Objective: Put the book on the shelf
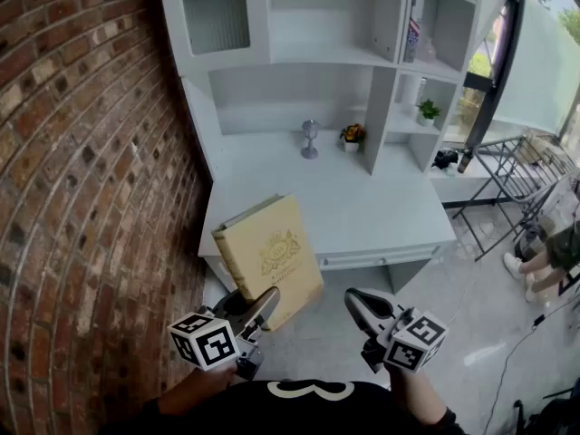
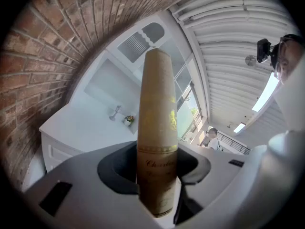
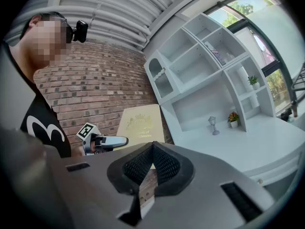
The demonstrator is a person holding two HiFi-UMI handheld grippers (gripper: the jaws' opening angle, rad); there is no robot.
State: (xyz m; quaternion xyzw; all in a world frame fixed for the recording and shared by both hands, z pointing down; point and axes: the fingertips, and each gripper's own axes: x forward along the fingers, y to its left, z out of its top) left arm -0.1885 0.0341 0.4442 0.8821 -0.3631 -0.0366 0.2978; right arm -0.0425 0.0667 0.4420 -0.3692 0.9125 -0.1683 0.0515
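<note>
A tan hardcover book (image 1: 268, 259) with a gold crest on its cover is held up in front of the white desk's (image 1: 381, 216) left front corner. My left gripper (image 1: 258, 308) is shut on the book's lower edge. In the left gripper view the book's spine (image 2: 157, 128) stands upright between the jaws of that gripper (image 2: 157, 178). The right gripper (image 1: 361, 304) hovers to the right of the book, shut and with nothing in it. From the right gripper (image 3: 152, 149) I see the book's cover (image 3: 140, 125) and the left gripper (image 3: 107, 142). The white shelf unit (image 1: 335, 53) rises behind the desk.
A brick wall (image 1: 82, 198) runs close along the left. At the desk's back stand a metal goblet (image 1: 310, 140) and a flower pot (image 1: 352, 136). The right cubbies hold a small plant (image 1: 427, 111) and an upright book (image 1: 414, 27). A metal rack (image 1: 517, 166) and a person (image 1: 553, 252) are at right.
</note>
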